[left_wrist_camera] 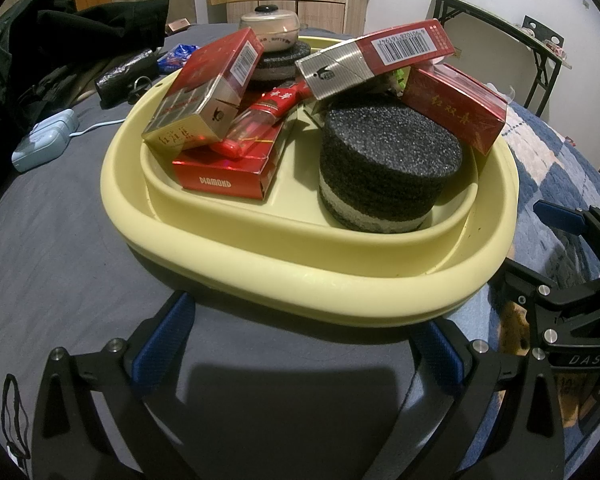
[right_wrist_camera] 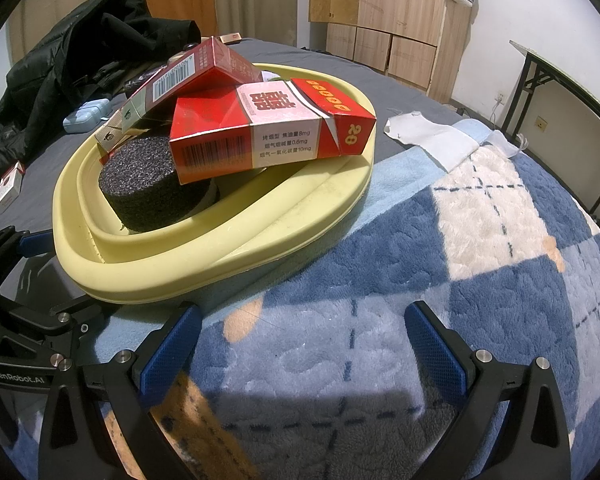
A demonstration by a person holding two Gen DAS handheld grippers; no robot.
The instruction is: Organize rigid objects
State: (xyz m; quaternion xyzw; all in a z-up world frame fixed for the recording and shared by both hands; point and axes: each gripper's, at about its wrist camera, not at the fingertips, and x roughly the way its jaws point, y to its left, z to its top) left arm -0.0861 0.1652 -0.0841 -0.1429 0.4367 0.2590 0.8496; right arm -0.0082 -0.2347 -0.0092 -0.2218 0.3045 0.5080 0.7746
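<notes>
**Hovering beside a loaded yellow tray on the bed**

Lying on a grey bed sheet point(left_wrist_camera: 60, 240) is a pale yellow tray point(left_wrist_camera: 300, 280), and it is carrying a heap of rigid things. A black foam cylinder point(left_wrist_camera: 388, 168) is standing at the near right of the tray's inner well. A red box marked DIAMOND point(left_wrist_camera: 228, 172) is lying flat at the near left, with a red lighter point(left_wrist_camera: 252, 128) and a gold-and-red cigarette pack point(left_wrist_camera: 208, 92) leaning on top of it. A silver-and-red pack point(left_wrist_camera: 376, 56) is resting tilted across the pile, and another red pack point(left_wrist_camera: 452, 108) is leaning against the tray's far right rim. A cream jar point(left_wrist_camera: 270, 28) is sitting on a foam disc at the far end.

The left tool point(left_wrist_camera: 304, 344) is hanging just near of the tray rim, its blue pads spread wide and gripping nothing. The right tool point(right_wrist_camera: 304, 336) is hovering over a blue-and-white checked blanket point(right_wrist_camera: 460, 240), just right of the tray, also spread and empty. A light blue case point(left_wrist_camera: 44, 144) is lying on the sheet to the left, near a dark jacket point(left_wrist_camera: 60, 40).
</notes>
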